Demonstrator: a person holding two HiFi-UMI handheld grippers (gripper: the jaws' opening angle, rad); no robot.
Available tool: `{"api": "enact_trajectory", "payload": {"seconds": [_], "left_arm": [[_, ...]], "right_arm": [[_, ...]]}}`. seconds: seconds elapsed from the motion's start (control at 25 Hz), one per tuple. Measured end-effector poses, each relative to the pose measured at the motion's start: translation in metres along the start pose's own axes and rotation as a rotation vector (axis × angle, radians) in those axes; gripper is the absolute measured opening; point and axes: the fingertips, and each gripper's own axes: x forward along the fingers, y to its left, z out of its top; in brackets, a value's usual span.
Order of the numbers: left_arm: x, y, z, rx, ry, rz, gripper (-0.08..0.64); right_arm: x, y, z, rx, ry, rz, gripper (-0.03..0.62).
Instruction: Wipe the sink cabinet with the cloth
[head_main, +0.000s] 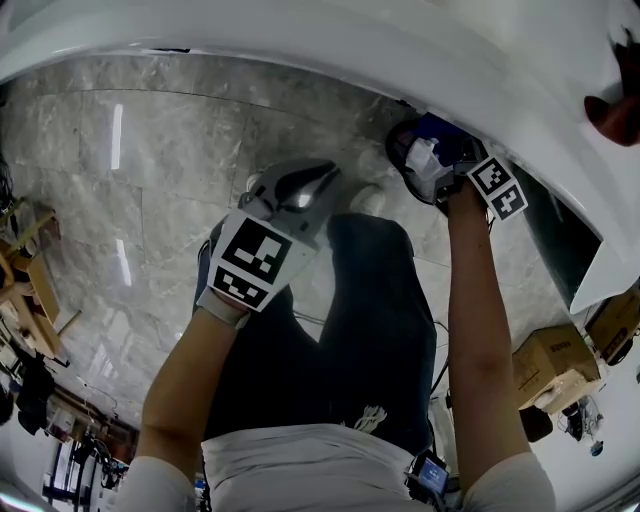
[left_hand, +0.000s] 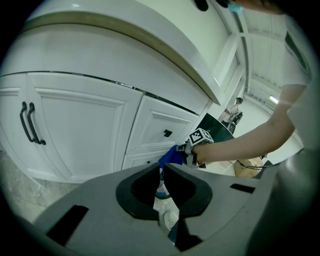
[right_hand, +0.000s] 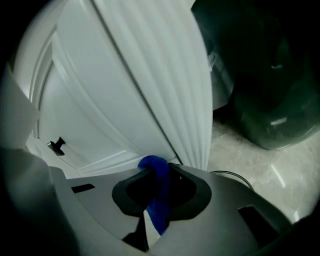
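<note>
My right gripper (right_hand: 161, 171) is shut on a blue cloth (right_hand: 156, 200), which bulges out past the jaw tips right at the white fluted corner post (right_hand: 175, 75) of the sink cabinet. In the head view the right gripper (head_main: 425, 152) holds the cloth (head_main: 442, 130) low under the white countertop (head_main: 300, 40). The left gripper view shows the same cloth (left_hand: 172, 155) against the cabinet's lower drawer front (left_hand: 150, 132). My left gripper (head_main: 305, 185) hangs over the floor, away from the cabinet. Its jaws (left_hand: 162, 169) are shut with nothing between them.
The cabinet door (left_hand: 75, 135) carries two black handles (left_hand: 27, 122), and the drawer has a black knob (left_hand: 167, 133). A dark green bin (right_hand: 270, 75) stands right of the corner post. Cardboard boxes (head_main: 555, 365) lie on the marble floor (head_main: 150, 160). My legs (head_main: 340, 330) are below.
</note>
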Motion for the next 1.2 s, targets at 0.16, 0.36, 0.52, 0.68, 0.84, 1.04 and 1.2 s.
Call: {"api": "enact_trajectory", "payload": {"seconds": [0.16, 0.36, 0.52, 0.68, 0.84, 1.04, 1.2], "left_arm": [[0.005, -0.003, 0.002, 0.006, 0.004, -0.012, 0.011], [0.006, -0.016, 0.005, 0.012, 0.012, -0.033, 0.011], [0.002, -0.021, 0.006, 0.011, 0.022, -0.043, 0.011], [-0.005, -0.029, 0.01, 0.015, 0.032, -0.054, 0.011], [-0.011, -0.033, 0.021, 0.023, 0.034, -0.062, 0.011], [-0.021, -0.034, 0.037, 0.034, 0.029, -0.072, 0.011], [-0.024, -0.026, 0.044, 0.045, 0.029, -0.084, 0.011]], "right_arm": [[-0.009, -0.015, 0.011, 0.007, -0.023, -0.019, 0.057], [-0.027, -0.017, 0.025, 0.019, -0.054, -0.018, 0.057], [-0.044, -0.007, 0.037, 0.037, -0.073, -0.008, 0.057], [-0.067, 0.002, 0.052, 0.029, -0.103, -0.005, 0.057], [-0.09, 0.013, 0.07, 0.001, -0.15, -0.006, 0.057], [-0.119, 0.028, 0.087, -0.01, -0.201, -0.011, 0.057], [-0.138, 0.045, 0.1, -0.047, -0.254, -0.013, 0.057]]}}
